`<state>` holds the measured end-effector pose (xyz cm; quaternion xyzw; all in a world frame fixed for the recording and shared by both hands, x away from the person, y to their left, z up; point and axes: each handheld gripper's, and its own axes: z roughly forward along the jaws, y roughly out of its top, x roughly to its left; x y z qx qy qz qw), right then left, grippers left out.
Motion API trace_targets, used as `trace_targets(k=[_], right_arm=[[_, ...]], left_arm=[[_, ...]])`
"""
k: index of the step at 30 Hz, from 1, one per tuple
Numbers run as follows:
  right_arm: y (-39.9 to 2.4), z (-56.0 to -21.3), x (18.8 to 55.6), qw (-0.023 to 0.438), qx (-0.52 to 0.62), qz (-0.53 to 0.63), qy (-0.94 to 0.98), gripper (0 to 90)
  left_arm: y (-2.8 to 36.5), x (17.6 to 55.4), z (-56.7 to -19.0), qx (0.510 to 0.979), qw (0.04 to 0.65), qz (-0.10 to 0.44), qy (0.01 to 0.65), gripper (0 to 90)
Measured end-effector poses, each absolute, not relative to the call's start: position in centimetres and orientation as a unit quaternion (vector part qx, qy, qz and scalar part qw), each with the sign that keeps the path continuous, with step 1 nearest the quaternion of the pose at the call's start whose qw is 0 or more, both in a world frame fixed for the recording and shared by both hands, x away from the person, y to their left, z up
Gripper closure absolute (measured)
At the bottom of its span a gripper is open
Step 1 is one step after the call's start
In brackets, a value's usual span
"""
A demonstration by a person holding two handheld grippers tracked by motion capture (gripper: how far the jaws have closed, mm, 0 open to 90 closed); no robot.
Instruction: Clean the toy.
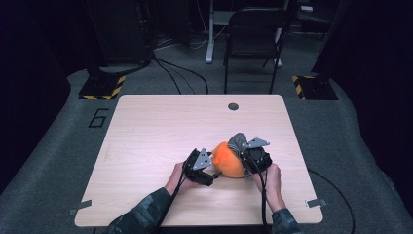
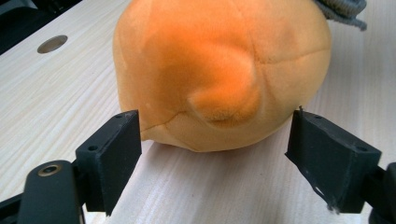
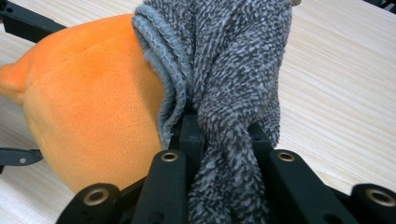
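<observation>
I see a round orange plush toy (image 1: 229, 160) in the lower middle of the high view, on the light wooden table (image 1: 160, 131). It looks soft, light and squashy, so I would pinch a fold or its little nub. My left tongs (image 2: 215, 140) stand wide, with the toy just past their tips. My right tongs (image 3: 219, 135) are pinched tight on the fuzzy grey knitted cloth (image 3: 233, 70) on the toy's top.

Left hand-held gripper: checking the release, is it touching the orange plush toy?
Apart. The left gripper view shows the left hand-held gripper open, with bare table visible between each jaw and the orange plush toy.
</observation>
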<state>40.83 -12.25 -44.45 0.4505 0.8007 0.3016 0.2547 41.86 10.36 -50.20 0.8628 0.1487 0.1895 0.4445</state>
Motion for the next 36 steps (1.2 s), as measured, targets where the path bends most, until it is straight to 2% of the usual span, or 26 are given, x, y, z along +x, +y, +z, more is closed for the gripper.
trace_targets(k=[11,17,22,23,24,25,29,32,36], right_arm=[[-12.2,-44.5,40.9,0.252,0.452,0.302,0.800,75.5],[-12.2,-44.5,40.9,0.253,0.451,0.303,0.801,75.5],[-12.2,-44.6,40.8,0.255,0.455,0.307,0.796,75.4],[-12.2,-44.6,40.8,0.256,0.454,0.308,0.796,75.4],[-12.3,-44.5,40.7,0.255,0.453,0.312,0.796,75.3],[-12.3,-44.5,40.7,0.256,0.454,0.314,0.794,75.3],[-13.3,-43.8,40.5,0.252,0.457,0.342,0.781,75.1],[-16.4,-42.8,39.9,0.271,0.483,0.344,0.758,75.0],[-19.0,-43.1,39.5,0.285,0.511,0.319,0.745,74.9]], left_arm=[[9.7,41.8,-51.0,0.858,0.455,0.204,0.126,35.0],[9.7,41.8,-51.2,0.853,0.462,0.206,0.129,38.5],[9.7,41.7,-51.4,0.850,0.465,0.214,0.127,51.6],[9.7,41.7,-51.4,0.850,0.464,0.213,0.129,51.6],[9.7,41.7,-51.5,0.848,0.467,0.215,0.130,58.1],[9.7,41.7,-51.5,0.848,0.466,0.217,0.131,60.3],[9.7,41.6,-51.4,0.845,0.469,0.220,0.135,69.4],[9.9,41.7,-51.5,0.843,0.472,0.216,0.141,71.6],[9.8,41.6,-51.5,0.841,0.474,0.220,0.142,74.0]])
